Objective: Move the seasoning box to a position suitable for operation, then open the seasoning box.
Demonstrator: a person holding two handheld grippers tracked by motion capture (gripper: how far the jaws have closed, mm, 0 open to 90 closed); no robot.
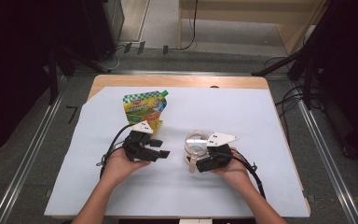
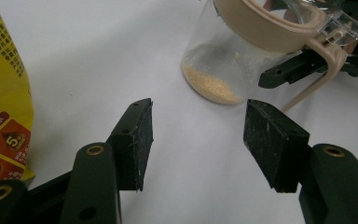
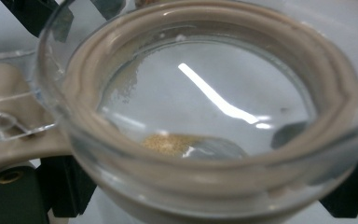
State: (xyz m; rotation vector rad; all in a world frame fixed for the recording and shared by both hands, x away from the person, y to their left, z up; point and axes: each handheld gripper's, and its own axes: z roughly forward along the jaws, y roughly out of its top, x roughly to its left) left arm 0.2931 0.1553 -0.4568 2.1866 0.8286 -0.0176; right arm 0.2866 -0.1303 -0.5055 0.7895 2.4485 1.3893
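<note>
The glass jar point(image 1: 196, 143) stands on the pale sheet point(image 1: 242, 116) covering the worktop, just right of centre, tilted a little in the left gripper view, with a thin layer of tan granules point(image 2: 212, 85) lying against its lower wall. It is clear, round and smooth, ringed at the mouth by a beige plastic collar point(image 3: 205, 56) from which a hinged transparent lid point(image 2: 340, 23) and a slim beige strap hang open. The right gripper point(image 1: 208, 161) holds it from about five o'clock, jaws clamped on either side of the body. The left gripper point(image 1: 161, 148) hovers just at nine o'clock of the jar, its jaws apart and empty, their black pads rough and squared. At eleven o'clock of that gripper lies a glossy yellow-and-green refill pouch point(image 1: 145, 108) with a green corner spout. The step in hand looks like steadying the open jar for refilling; the next move probably calls for the left jaws to turn back and grip the soft, crinkly pouch.
</note>
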